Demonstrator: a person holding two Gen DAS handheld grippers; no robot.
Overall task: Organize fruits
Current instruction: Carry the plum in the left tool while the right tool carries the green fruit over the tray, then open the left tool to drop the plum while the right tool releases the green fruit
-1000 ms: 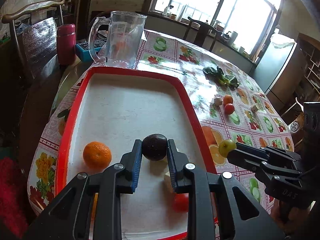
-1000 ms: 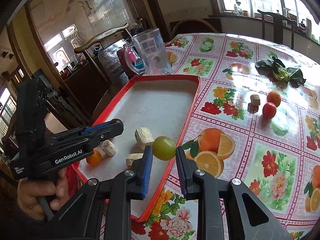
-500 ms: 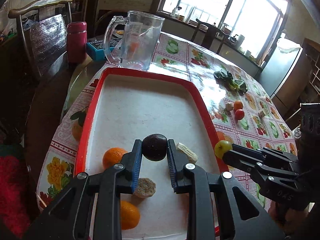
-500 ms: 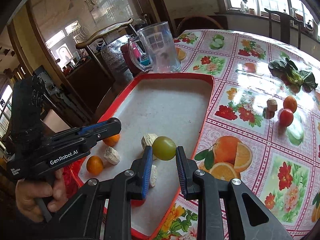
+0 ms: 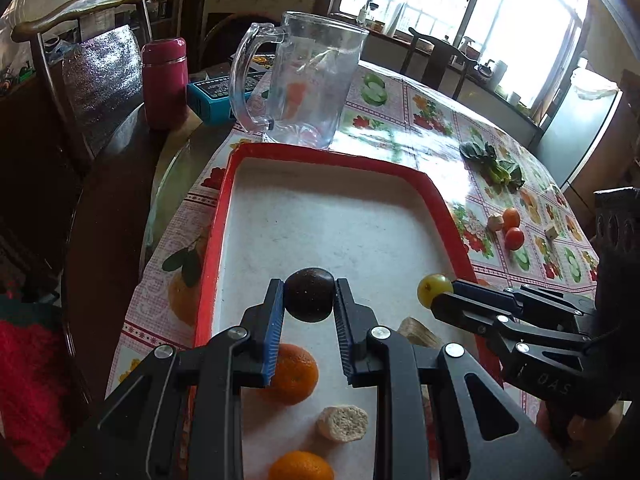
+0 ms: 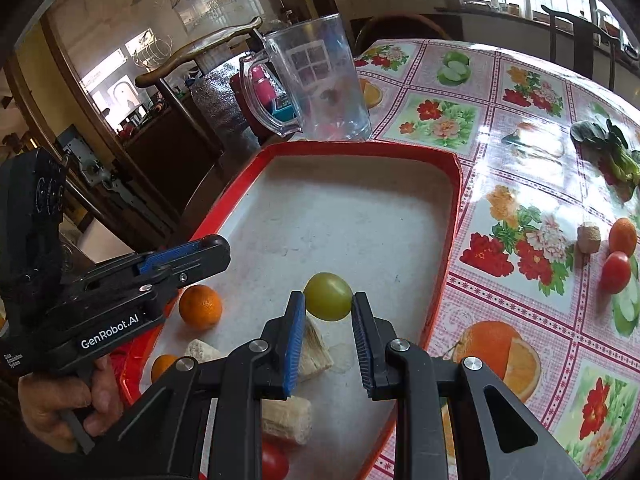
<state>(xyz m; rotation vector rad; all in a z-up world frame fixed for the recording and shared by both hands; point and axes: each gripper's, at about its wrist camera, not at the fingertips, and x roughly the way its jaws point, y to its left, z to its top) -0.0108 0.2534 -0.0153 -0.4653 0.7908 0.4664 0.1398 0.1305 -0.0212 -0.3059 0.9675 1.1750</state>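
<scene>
My left gripper [image 5: 309, 300] is shut on a dark round fruit [image 5: 309, 294] and holds it above the near part of the red-rimmed tray [image 5: 328, 160]. My right gripper [image 6: 328, 305] is shut on a green round fruit [image 6: 328, 296] above the same tray [image 6: 360, 147]; it also shows in the left wrist view [image 5: 434, 290]. Below lie two oranges [image 5: 294, 374] [image 5: 300, 466], pale chunks [image 5: 342, 423] and a red tomato [image 6: 275, 462].
A clear jug [image 5: 312, 80] stands behind the tray, with a red flask [image 5: 165, 80] and a blue box [image 5: 218, 96] to its left. On the flowered tablecloth to the right lie an orange fruit [image 6: 623, 237], a tomato [image 6: 615, 272], a pale chunk [image 6: 589, 236] and leafy greens [image 6: 612, 148].
Both grippers have drawn back toward the tray's near end and risen, each still holding its fruit. More of the oranges and pale chunks now shows beneath them.
</scene>
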